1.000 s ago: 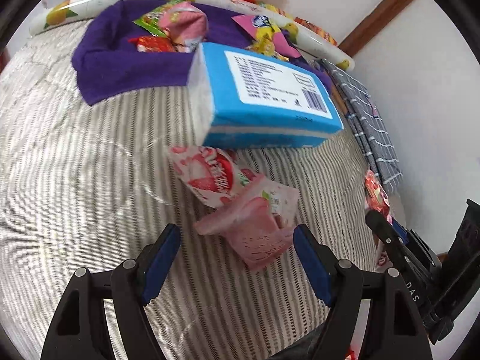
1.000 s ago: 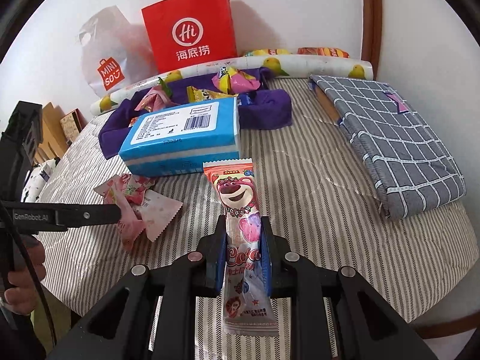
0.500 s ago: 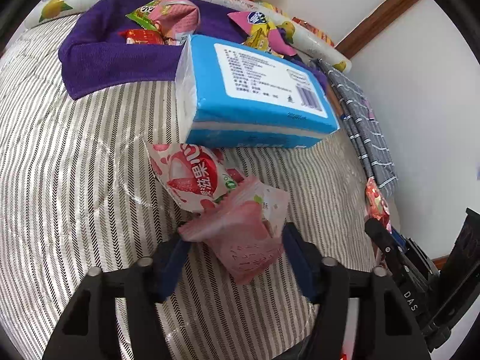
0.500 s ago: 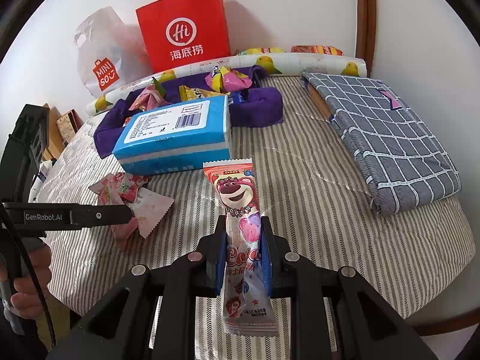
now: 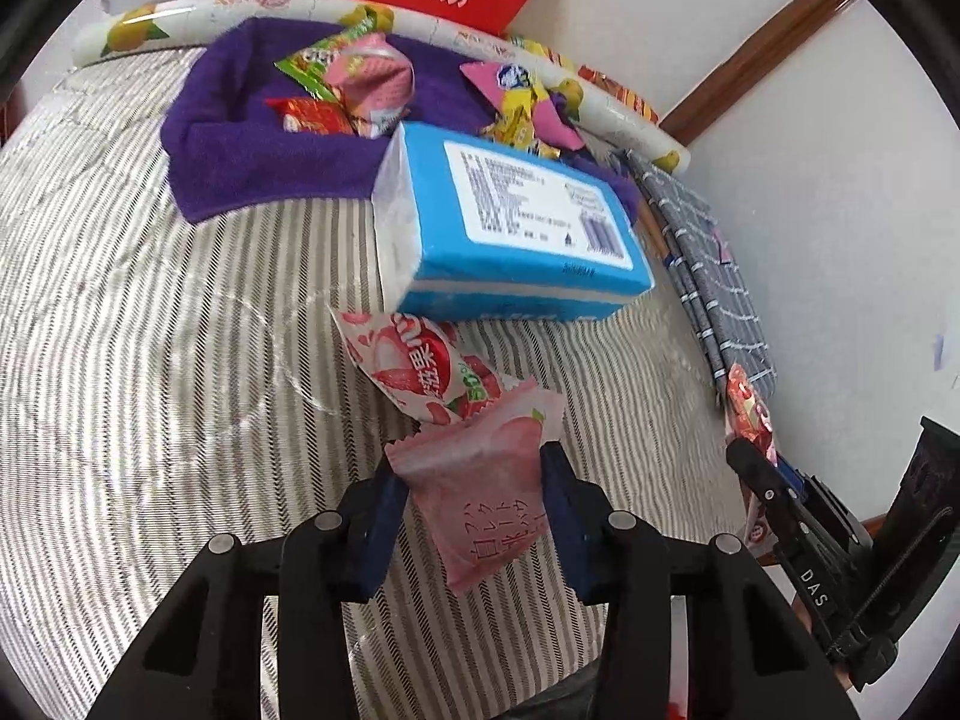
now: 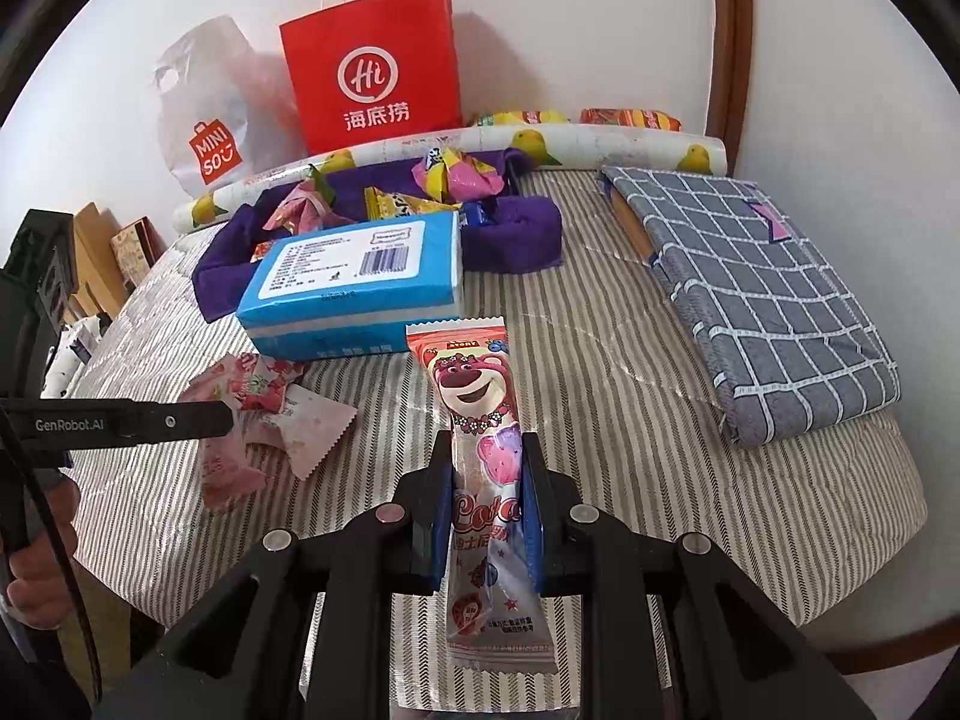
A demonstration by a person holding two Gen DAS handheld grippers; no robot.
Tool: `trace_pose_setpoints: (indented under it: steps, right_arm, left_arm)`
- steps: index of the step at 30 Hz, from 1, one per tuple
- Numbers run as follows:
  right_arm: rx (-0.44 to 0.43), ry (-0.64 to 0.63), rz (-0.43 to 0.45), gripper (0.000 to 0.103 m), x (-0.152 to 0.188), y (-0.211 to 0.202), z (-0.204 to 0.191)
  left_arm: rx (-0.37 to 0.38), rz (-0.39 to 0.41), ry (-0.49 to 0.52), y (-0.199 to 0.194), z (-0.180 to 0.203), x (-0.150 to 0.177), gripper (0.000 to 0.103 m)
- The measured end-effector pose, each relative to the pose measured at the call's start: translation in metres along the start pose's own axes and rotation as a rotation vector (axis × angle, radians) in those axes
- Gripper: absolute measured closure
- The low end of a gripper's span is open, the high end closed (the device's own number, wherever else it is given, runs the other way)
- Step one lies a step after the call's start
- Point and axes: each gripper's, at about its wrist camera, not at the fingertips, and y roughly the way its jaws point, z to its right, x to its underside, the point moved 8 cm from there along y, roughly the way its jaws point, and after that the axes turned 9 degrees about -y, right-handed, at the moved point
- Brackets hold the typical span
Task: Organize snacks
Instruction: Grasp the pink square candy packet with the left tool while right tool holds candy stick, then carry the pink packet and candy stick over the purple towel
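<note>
Left wrist view: left gripper (image 5: 471,504) fingers pinch pink packet (image 5: 480,480); right gripper (image 6: 485,501) pinches bear snack (image 6: 483,480), lower end cropped.

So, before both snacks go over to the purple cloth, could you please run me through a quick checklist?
1. Left gripper on the pale pink packet: jaws flank both its sides; ok.
2. Right gripper on the bear snack stick: clamped mid-length; ok.
3. Strawberry packet apart from the pink packet: they overlap at one corner, so it may drag; not ok.
4. Straight path to the purple cloth: the blue tissue pack lies between; not ok.
5. Free space on the cloth: several snacks already there, the rest partly hidden; cannot tell.
</note>
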Motion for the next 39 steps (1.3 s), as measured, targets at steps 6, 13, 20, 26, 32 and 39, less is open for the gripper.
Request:
trace_pose_setpoints:
  steps: [6, 13, 20, 26, 32, 39]
  right_arm:
    - [0.011, -0.028, 0.016, 0.083, -0.013, -0.013, -0.009]
    - [0.013, -0.053, 0.062, 0.083, -0.041, -0.03, -0.02]
    - [0.01, -0.079, 0.099, 0.083, -0.07, -0.039, -0.031]
    - [-0.006, -0.079, 0.109, 0.083, -0.09, -0.036, -0.034]
    - [-0.005, -0.086, 0.119, 0.083, -0.112, -0.029, -0.034]
    - [-0.006, -0.096, 0.118, 0.083, -0.134, -0.013, -0.031]
  left_arm:
    - [0.013, 0.039, 0.01, -0.022, 0.005, -0.009, 0.061]
    - [0.035, 0.095, 0.021, -0.05, 0.015, -0.026, 0.061]
    - [0.043, 0.135, 0.037, -0.066, 0.026, -0.049, 0.061]
    - [0.044, 0.144, 0.043, -0.067, 0.032, -0.069, 0.061]
    - [0.046, 0.156, 0.04, -0.067, 0.033, -0.092, 0.061]
    - [0.039, 0.17, 0.026, -0.062, 0.028, -0.124, 0.061]
